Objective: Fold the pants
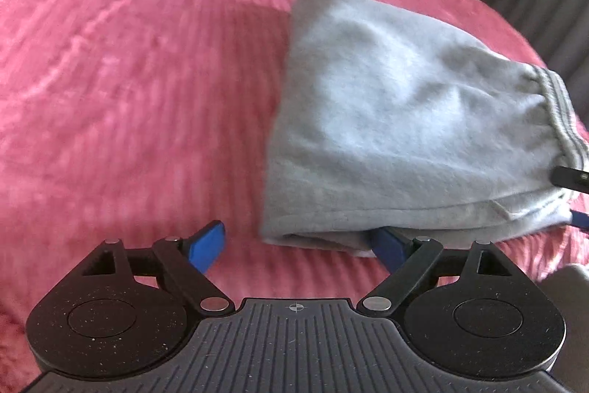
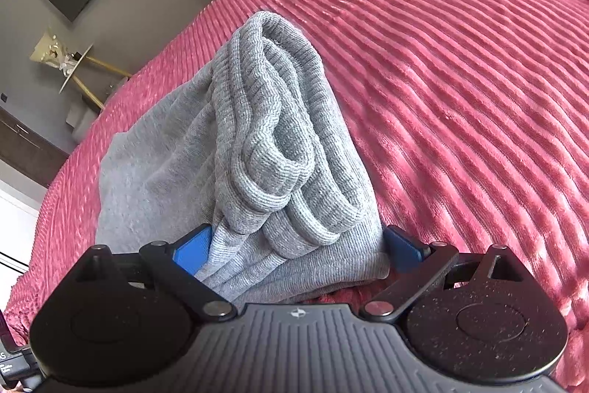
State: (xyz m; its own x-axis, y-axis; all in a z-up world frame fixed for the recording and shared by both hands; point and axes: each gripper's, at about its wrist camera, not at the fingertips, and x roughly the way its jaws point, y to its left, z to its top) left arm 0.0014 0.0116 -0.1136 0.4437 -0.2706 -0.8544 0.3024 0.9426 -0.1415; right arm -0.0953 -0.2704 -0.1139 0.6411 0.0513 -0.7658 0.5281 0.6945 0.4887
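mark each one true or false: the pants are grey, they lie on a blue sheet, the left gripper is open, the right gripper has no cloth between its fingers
1. The pants are grey. True.
2. They lie on a blue sheet. False: they lie on a pink ribbed blanket.
3. The left gripper is open. True: its jaws stand wide, gripping nothing.
4. The right gripper has no cloth between its fingers. False: the ribbed waistband end of the pants sits between them.

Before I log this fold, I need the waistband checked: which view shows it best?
Right wrist view: the ribbed waistband fills the centre, sharp and bunched in layers. The left wrist view shows only a blurred strip of it at the right edge.
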